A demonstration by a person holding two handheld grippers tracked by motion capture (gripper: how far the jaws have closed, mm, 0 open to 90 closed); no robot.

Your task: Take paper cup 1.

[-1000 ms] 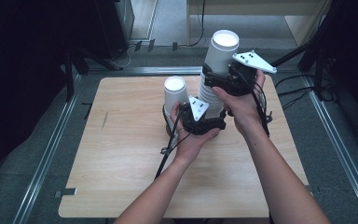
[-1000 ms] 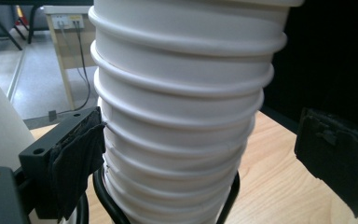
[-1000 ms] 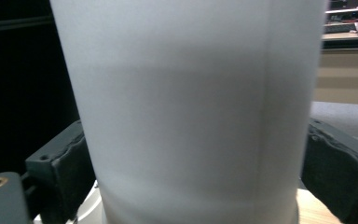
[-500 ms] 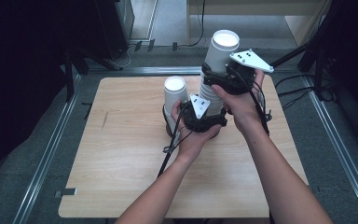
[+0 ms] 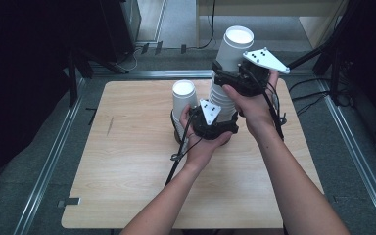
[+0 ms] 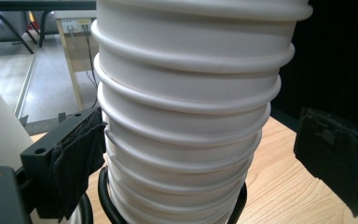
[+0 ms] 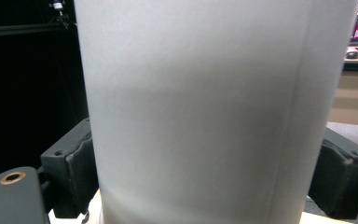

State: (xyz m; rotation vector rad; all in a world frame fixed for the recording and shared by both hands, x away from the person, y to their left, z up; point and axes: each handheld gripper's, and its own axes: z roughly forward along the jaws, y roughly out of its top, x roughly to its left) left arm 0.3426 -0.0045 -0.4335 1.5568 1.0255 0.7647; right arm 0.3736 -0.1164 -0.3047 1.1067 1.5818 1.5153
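A tall stack of white paper cups (image 5: 220,95) stands mid-table. My right gripper (image 5: 227,73) is high on the stack. Its jaws have just been closing, and both pads (image 7: 77,168) now press the wall of the top cup (image 5: 236,46), whose wall (image 7: 205,93) is right in front of its camera. My left gripper (image 5: 223,120) sits low on the stack with the ribbed rims (image 6: 186,116) between its jaws. Its left pad (image 6: 77,161) touches the cups while the right pad (image 6: 335,168) stands apart. A single white cup (image 5: 184,98) stands just left of the stack.
The wooden table (image 5: 127,186) is bare around the hands. A black cable (image 5: 176,156) trails from the left gripper toward the front edge. Metal rails (image 5: 49,161) run along the table's sides, and dark equipment stands behind.
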